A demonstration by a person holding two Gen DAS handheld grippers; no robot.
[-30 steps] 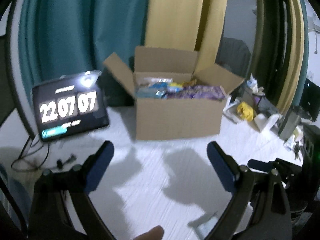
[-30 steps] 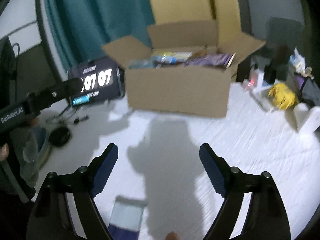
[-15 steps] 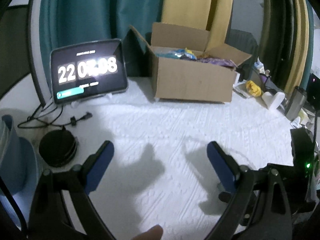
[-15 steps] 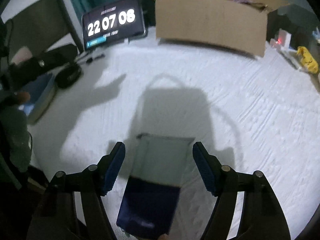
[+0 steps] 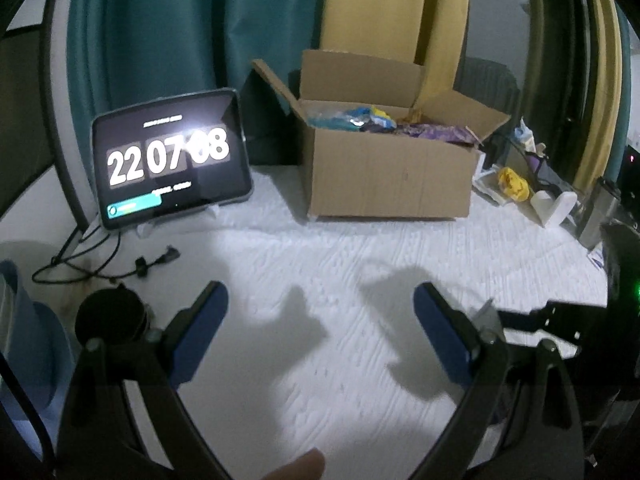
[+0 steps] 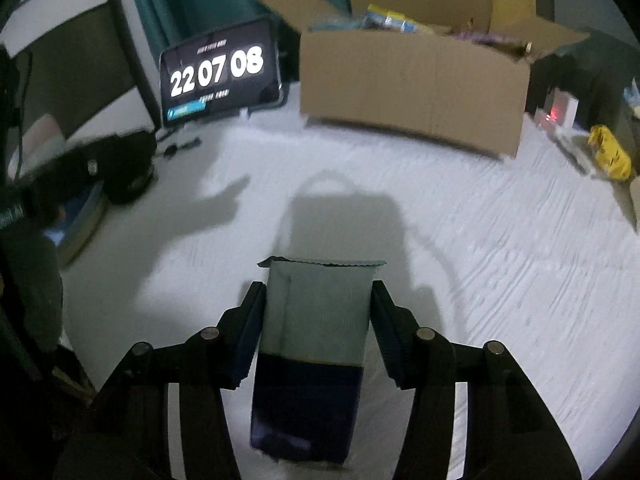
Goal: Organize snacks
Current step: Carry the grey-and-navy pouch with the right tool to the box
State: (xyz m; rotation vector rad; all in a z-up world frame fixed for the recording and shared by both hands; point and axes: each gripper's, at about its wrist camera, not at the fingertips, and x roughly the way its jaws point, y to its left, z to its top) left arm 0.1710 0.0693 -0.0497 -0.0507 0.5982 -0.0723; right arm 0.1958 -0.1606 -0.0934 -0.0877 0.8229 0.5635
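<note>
Near the front of the white table, the right gripper has just been closing, its pads now against a flat snack packet. The left gripper gapes wide, empty. Far behind stands the cardboard box of snacks.

left tongs: we see black linkage arms, blue flat pads, round pivot screws
right tongs: we see black arms, dark blue ribbed pads, silver pivot bolts
right tongs body, left view: we note black housing, green light
fingertip: we see it at the frame's bottom edge
</note>
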